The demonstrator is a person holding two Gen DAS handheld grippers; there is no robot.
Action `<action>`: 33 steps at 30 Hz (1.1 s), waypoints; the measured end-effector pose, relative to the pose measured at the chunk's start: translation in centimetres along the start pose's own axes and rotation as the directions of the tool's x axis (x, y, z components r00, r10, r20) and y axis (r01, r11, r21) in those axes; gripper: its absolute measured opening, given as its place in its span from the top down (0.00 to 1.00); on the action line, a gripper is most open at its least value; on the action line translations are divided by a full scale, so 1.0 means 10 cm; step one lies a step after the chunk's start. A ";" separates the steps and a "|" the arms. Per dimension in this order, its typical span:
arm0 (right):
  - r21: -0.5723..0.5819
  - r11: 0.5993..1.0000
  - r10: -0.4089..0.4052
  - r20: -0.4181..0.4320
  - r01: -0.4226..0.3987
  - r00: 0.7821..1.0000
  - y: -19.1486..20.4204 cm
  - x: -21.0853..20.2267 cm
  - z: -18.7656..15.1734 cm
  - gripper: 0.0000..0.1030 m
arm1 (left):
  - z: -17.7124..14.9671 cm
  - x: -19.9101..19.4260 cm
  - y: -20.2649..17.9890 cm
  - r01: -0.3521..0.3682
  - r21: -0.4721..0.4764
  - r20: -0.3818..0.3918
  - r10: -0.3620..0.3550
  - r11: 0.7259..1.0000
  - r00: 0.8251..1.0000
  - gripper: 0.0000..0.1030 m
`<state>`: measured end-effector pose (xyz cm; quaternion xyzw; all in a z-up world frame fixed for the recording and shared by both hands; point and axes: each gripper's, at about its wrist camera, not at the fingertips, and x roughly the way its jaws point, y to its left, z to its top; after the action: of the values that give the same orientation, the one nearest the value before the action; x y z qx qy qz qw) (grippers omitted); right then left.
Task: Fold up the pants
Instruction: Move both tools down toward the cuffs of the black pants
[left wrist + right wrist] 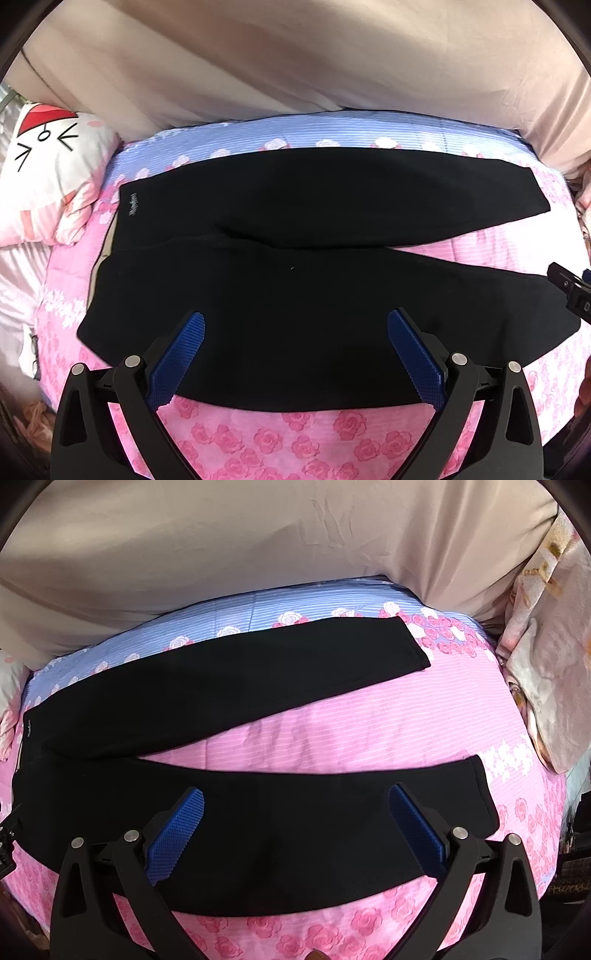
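Note:
Black pants (295, 236) lie flat on a pink and blue flowered quilt, waistband to the left, both legs spread apart to the right. My left gripper (295, 321) is open and empty above the near leg by the hip. My right gripper (295, 797) is open and empty above the near leg (295, 812) toward its hem (487, 794). The far leg (258, 679) runs up to the right. The right gripper's edge shows in the left wrist view (569, 288), and the left gripper's edge in the right wrist view (7, 845).
The flowered quilt (369, 723) covers the bed. A beige cloth (295, 66) rises behind it. A white and pink cartoon pillow (48, 173) lies at the left. A pale flowered cushion (546, 657) sits at the right.

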<state>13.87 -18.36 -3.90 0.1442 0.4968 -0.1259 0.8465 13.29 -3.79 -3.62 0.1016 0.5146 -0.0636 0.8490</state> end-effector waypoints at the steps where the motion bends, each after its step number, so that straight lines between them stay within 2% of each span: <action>1: -0.007 1.000 0.003 0.002 -0.003 1.000 -0.05 0.05 0.04 0.05 | 0.01 0.01 0.00 -0.008 0.000 0.005 0.008 1.000 1.000 0.05; 4: -0.030 0.999 -0.024 0.038 0.025 0.999 -0.30 0.22 0.29 0.05 | 0.03 0.06 0.01 -0.026 -0.019 0.027 0.027 0.999 0.999 0.05; 7: -0.016 0.999 -0.041 0.059 0.042 0.997 -0.67 0.45 0.68 0.05 | 0.07 0.08 0.03 -0.025 -0.047 0.038 0.027 0.999 0.999 0.05; 10: -0.015 1.000 0.001 0.012 -0.001 1.000 -1.09 0.86 1.14 0.05 | 0.12 0.10 0.01 -0.054 -0.049 0.056 0.057 0.997 0.997 0.05; 12: -0.014 1.000 -0.012 0.000 0.012 1.000 -1.28 1.07 1.34 0.05 | 0.16 0.14 -0.01 -0.056 -0.038 0.038 0.058 0.998 0.998 0.05; 15: -0.041 0.998 -0.058 -0.048 0.056 0.997 -1.53 1.52 1.68 0.05 | 0.27 0.27 -0.06 -0.100 -0.020 -0.006 0.100 0.995 0.995 0.05; 18: -0.052 0.996 -0.072 -0.052 0.069 0.996 -1.65 1.79 1.89 0.05 | 0.35 0.38 -0.10 -0.127 -0.003 -0.022 0.127 0.992 0.992 0.05; 26: -0.094 0.996 -0.015 -0.103 0.005 0.995 -1.74 2.31 2.05 0.05 | 0.60 0.72 -0.23 -0.093 0.055 -0.062 0.096 0.994 0.993 0.05; 31: -0.049 0.994 0.099 -0.073 -0.102 0.992 -1.91 2.40 2.00 0.04 | 0.68 0.84 -0.23 -0.083 0.055 -0.063 0.086 0.995 0.994 0.05; 33: -0.075 0.992 0.101 -0.047 -0.104 0.994 -1.91 2.40 1.97 0.04 | 0.71 0.91 -0.18 -0.076 0.035 -0.073 0.078 0.997 0.994 0.05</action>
<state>34.26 -45.03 -18.05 0.1392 0.5112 -0.0596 0.8460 23.20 -7.24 -8.68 0.1372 0.5406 -0.0352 0.8293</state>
